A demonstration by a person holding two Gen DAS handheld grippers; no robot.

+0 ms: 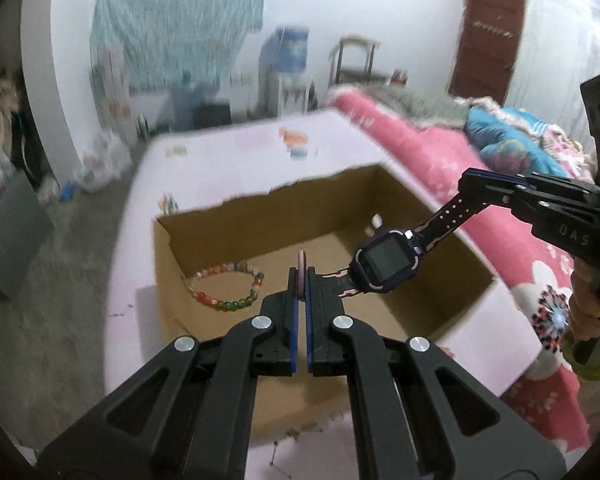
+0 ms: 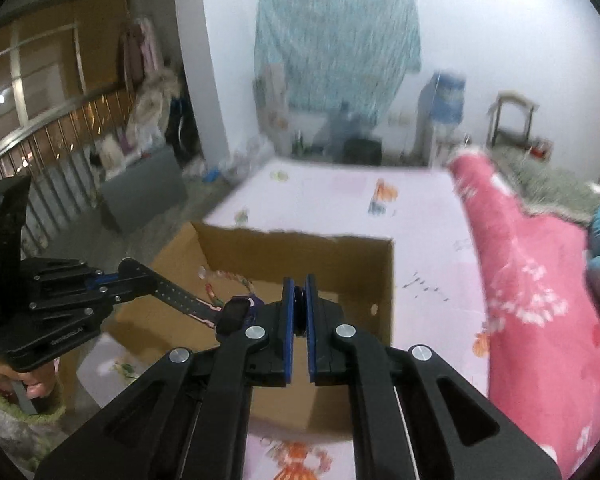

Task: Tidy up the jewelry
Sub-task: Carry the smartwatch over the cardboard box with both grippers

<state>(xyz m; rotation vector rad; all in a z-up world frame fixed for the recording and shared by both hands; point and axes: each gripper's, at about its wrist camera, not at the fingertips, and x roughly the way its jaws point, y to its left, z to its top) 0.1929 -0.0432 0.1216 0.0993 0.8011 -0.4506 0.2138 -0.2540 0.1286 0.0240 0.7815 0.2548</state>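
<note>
A dark purple smartwatch (image 1: 384,266) with a black-and-pink strap hangs stretched above an open cardboard box (image 1: 260,208). My left gripper (image 1: 302,276) is shut on one strap end, whose pink edge shows between the fingers. The other strap end is clamped in my shut right gripper (image 1: 470,182), up at the right. In the right wrist view the right gripper (image 2: 299,292) pinches the strap, and the watch (image 2: 238,312) runs left to the left gripper (image 2: 134,270) over the box (image 2: 300,240). A bracelet of coloured beads (image 1: 224,284) lies on the box floor.
The box stands on a pale pink table (image 1: 240,140) with cartoon prints. A pink flowered blanket (image 1: 480,248) on a bed runs along the table's right side. A hand (image 2: 32,388) grips the left tool's handle. Grey floor, bags and a water dispenser (image 1: 284,64) lie beyond.
</note>
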